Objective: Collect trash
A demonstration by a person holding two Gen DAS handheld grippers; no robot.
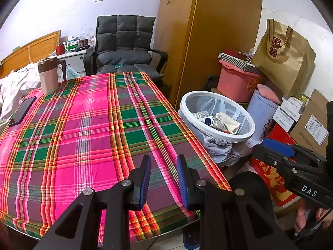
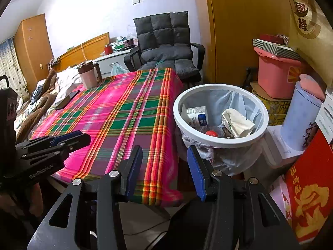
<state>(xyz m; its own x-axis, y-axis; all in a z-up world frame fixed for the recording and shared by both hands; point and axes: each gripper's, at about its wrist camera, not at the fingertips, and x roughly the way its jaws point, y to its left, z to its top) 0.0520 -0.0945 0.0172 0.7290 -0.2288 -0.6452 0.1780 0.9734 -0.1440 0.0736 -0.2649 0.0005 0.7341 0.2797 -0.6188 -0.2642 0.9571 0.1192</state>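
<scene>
Now both empty: left hand-held gripper (image 1: 163, 184) a little spread, right hand-held gripper (image 2: 164, 171) spread wider. Round white plastic trash bin (image 2: 220, 142) on floor beside plaid-cloth desk (image 1: 87, 125), ahead and right, nearer the right one. Crumpled paper, small box inside.

Two wrist fisheyes, angled downward: left over plaid table (image 1: 87, 125), right nearer white bin (image 2: 220, 141); shared: table, bin, grey chair (image 1: 124, 45) (each sees the other gripper).
</scene>
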